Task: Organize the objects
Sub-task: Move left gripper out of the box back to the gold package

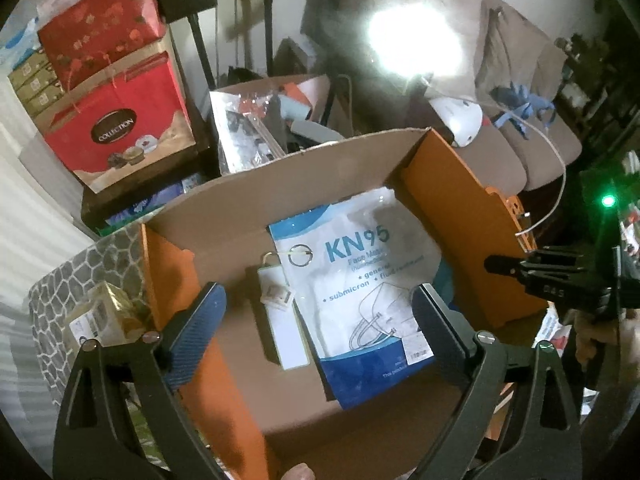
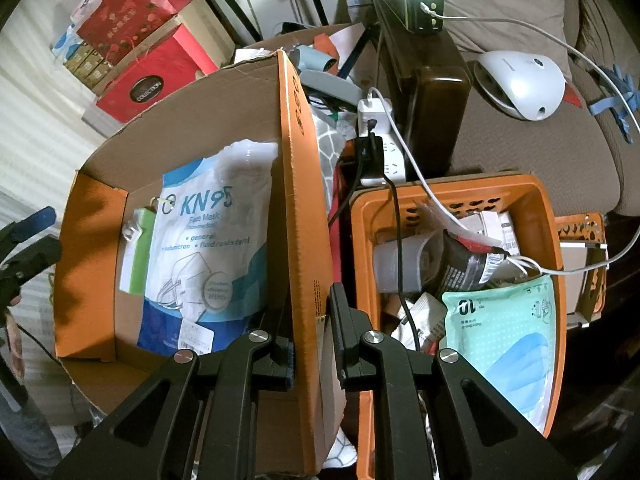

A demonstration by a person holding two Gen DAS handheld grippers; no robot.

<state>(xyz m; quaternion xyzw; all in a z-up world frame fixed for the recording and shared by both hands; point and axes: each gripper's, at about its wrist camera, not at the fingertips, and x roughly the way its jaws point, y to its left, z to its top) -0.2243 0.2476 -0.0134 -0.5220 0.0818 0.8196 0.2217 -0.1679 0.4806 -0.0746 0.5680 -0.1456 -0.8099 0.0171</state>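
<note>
Left wrist view: the left claw [image 1: 320, 312] hangs over the cardboard box [image 1: 248, 208] with its blue-padded fingers spread wide and nothing between them. Directly below it, on the box floor, lies the KN95 mask pack [image 1: 360, 280], flat and printed side up, reaching toward the box's far wall. Touching the pack's left edge is a slim white-and-green packet [image 1: 280, 320] with a small white clip on top. Outside the box's left wall a small yellowish carton [image 1: 100, 316] sits on the stone-patterned surface [image 1: 64, 292]. Beyond the box's far wall stand stacked red gift boxes [image 1: 116, 120].

In the right wrist view, the right claw [image 2: 312, 344] is clamped on the box's orange right wall [image 2: 304, 200], one finger inside the box and one outside. Just outside that wall sits an orange plastic basket [image 2: 548, 240] crowded with packets; a mint-green mask pack [image 2: 500, 332] lies at its near end, and a black cable and a white cable trail across it. Behind the basket, away from the box, a white power strip [image 2: 376, 140] lies beside a dark brown case. The left claw shows at the box's far left edge.
</note>
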